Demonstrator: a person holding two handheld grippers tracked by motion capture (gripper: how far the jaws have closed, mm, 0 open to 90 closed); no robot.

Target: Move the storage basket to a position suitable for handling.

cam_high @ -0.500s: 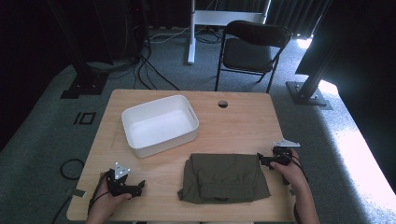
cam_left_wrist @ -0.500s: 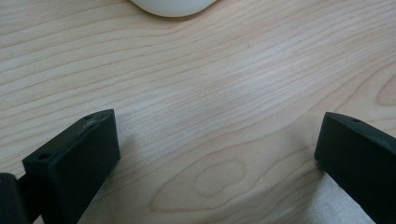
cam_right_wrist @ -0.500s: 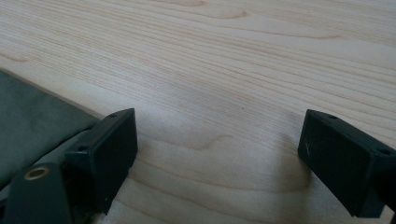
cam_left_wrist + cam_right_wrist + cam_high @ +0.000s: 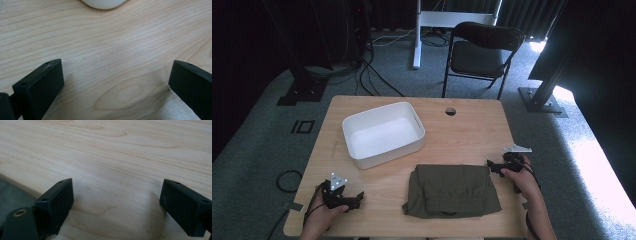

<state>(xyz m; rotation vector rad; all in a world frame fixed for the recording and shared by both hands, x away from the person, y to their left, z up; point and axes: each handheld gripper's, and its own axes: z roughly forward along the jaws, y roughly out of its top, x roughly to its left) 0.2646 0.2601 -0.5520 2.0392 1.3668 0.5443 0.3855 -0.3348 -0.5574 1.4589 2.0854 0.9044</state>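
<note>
Grey carpet surrounded a pale wooden table (image 4: 462, 135). At the table's six o'clock lay a folded olive garment (image 4: 452, 190). A white bin (image 4: 383, 134) stood at ten o'clock of it, apart. Left tongs (image 4: 354, 199), held at eight o'clock near the table's front edge, were released, jaws spread wide over bare wood. Right tongs (image 4: 490, 166), at three o'clock just beside the garment, were likewise released. A black folding chair (image 4: 482, 52) stood beyond the table at twelve o'clock.

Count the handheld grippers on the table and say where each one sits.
2. The left gripper rests at the table's near left corner, in front of the white bin. The right gripper sits at the right edge, beside the folded olive garment. Each claw is open.
</note>
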